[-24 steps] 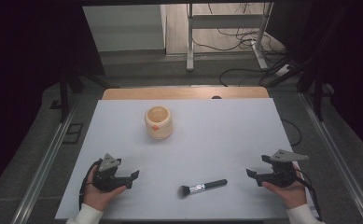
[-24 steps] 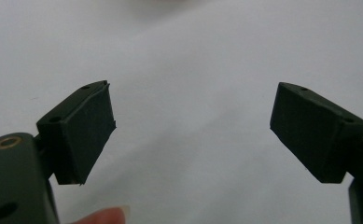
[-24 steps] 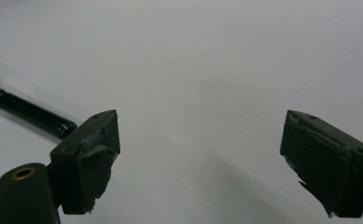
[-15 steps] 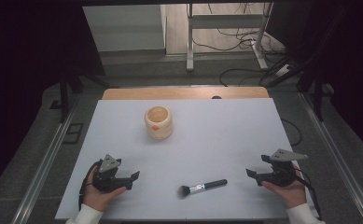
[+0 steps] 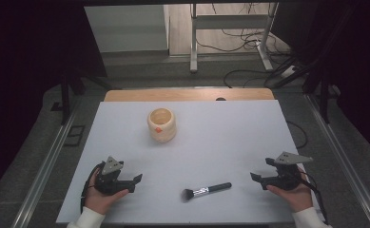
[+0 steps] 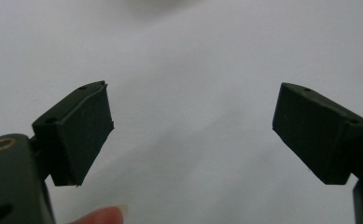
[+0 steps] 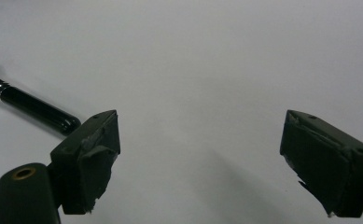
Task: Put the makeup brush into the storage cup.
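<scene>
Nothing has shifted since the earlier frames: both hands and the brush lie where they did. Largest is the white table [image 5: 230, 133], its wooden edge at the far side. On it, toward the far left of centre, stands a pale wooden cup [image 5: 161, 124], upright, with a small orange mark on its near wall. At the near left a hand holds the left claw [image 5: 136, 183], resting on the table with its 2 jaws spread wide and nothing between them; a fingertip [image 6: 102, 216] shows beneath it in the left gripper view. At the near right the right claw [image 5: 257, 179] rests likewise, jaws spread and empty. Between the 2 claws, nearer the right one and apart from both, lies the makeup brush [image 5: 206, 189], bristles pointing left, black handle toward the right claw
</scene>
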Action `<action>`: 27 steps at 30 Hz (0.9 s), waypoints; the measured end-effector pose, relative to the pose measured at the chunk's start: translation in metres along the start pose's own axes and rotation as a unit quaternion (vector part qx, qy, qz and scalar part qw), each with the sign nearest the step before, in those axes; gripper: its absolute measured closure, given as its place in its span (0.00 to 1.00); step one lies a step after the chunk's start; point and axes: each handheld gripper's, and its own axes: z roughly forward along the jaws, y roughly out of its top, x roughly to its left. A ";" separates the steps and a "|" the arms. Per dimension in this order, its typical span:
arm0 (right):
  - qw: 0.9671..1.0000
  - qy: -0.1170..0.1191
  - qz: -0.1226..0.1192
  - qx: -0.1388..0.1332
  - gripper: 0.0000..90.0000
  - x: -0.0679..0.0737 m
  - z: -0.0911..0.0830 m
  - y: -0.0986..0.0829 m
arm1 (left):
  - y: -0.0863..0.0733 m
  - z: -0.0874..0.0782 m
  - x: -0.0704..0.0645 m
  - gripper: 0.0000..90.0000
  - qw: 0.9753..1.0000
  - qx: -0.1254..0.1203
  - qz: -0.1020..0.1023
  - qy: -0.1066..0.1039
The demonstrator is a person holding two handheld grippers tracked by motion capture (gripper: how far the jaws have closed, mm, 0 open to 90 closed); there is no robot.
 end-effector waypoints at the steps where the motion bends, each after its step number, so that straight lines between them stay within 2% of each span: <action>1: 1.000 0.001 0.000 0.000 0.15 0.000 0.000 0.000 | 0.000 0.000 0.000 0.14 1.000 0.001 0.000 0.001; 11: 1.000 0.009 -0.008 0.001 0.15 0.002 0.000 0.004 | 0.000 0.001 -0.001 0.14 1.000 0.000 0.001 0.000; 20: 0.999 0.012 -0.028 -0.010 0.18 0.004 -0.008 0.020 | 0.001 0.001 -0.001 0.15 1.000 -0.003 0.003 -0.004; 27: 0.998 0.027 -0.052 0.011 0.20 0.008 -0.004 0.026 | 0.002 0.002 -0.002 0.15 1.000 -0.001 0.007 -0.005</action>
